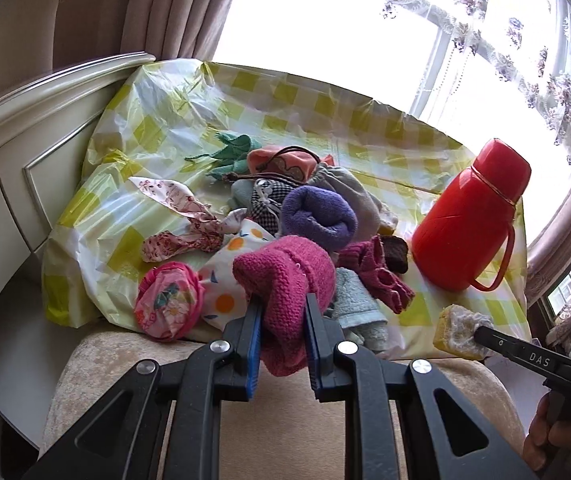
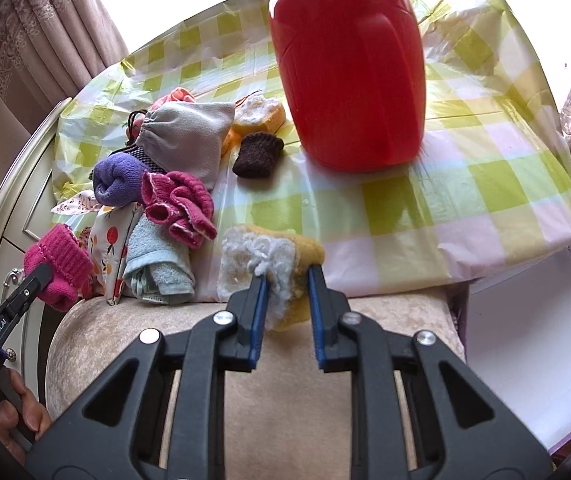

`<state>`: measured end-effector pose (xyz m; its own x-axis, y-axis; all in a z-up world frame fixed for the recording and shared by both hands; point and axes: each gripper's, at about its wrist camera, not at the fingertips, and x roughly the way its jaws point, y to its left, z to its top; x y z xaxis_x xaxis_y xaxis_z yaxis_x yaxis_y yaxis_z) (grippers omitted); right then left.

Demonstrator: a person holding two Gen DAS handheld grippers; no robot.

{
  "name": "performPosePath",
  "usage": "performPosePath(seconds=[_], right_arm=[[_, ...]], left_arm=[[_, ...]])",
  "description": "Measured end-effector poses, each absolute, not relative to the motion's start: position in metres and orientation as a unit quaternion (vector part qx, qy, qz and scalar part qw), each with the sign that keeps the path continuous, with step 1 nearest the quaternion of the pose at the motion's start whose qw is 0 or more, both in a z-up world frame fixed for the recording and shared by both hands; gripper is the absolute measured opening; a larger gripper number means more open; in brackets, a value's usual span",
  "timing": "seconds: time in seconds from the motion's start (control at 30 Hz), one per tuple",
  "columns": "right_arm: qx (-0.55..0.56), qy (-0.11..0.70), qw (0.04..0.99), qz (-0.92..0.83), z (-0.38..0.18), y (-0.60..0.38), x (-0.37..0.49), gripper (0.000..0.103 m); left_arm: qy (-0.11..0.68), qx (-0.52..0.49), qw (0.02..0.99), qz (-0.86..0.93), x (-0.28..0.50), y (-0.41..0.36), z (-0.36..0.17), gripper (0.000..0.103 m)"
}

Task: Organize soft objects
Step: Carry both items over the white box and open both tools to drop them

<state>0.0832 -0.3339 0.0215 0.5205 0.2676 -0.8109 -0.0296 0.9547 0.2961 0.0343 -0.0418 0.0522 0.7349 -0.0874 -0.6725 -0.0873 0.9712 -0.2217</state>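
A chunky pink knit piece [image 1: 285, 300], ribbed and folded over on itself, is pinched between the blue pads of the left gripper [image 1: 283, 322], jaws closed down tight on it, and it's held just off the near edge of the table [image 1: 365, 128] w/ the green-and-white check plastic cover, over a beige cushion [image 1: 97, 376]. The right gripper [image 2: 287, 294] is clamped the same way on a yellow sponge [image 2: 273, 256] w/ white fluffy stuff stuck on top, also at the near table edge. The rest of the soft stuff is heaped mid-table: a rolled purple towel [image 1: 317, 216], a grey drawstring bag [image 2: 189, 136], a pale blue washcloth [image 2: 157, 268], a pink knit glove [image 2: 177, 204], a small brown knit bit [image 2: 257, 154], a floral pink round thing [image 1: 167, 304] & a fruit-print cloth [image 1: 229, 280]. A big red thermos [image 1: 469, 216] is stood upright to the right of the heap. From the left wrist view a green knit item [image 1: 233, 152] at the back of the heap and a floral strip of fabric [image 1: 173, 200] are seen properly, plus the window and lace curtain; those are mostly hidden from the right wrist. From the right wrist view a second yellow sponge [image 2: 259, 114] behind the grey bag is shown, and a white box [image 2: 533, 352] down beside the table on the right, neither visible from the other cam. A bit of a hand is caught at the edge of each view.
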Motion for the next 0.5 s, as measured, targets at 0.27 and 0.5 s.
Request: performPosePath(seconds=[0.27, 0.5], right_arm=[[0.17, 0.459, 0.872, -0.028, 0.035, -0.437, 0.043, 0.023], [0.194, 0.462, 0.857, -0.119, 0.028, -0.505, 0.015, 0.023]], left_arm=[[0.388, -0.109, 0.901, -0.161, 0.04, -0.149, 0.052, 0.02], [0.434, -0.109, 0.842, -0.301, 0.04, -0.248, 0.041, 0.022]])
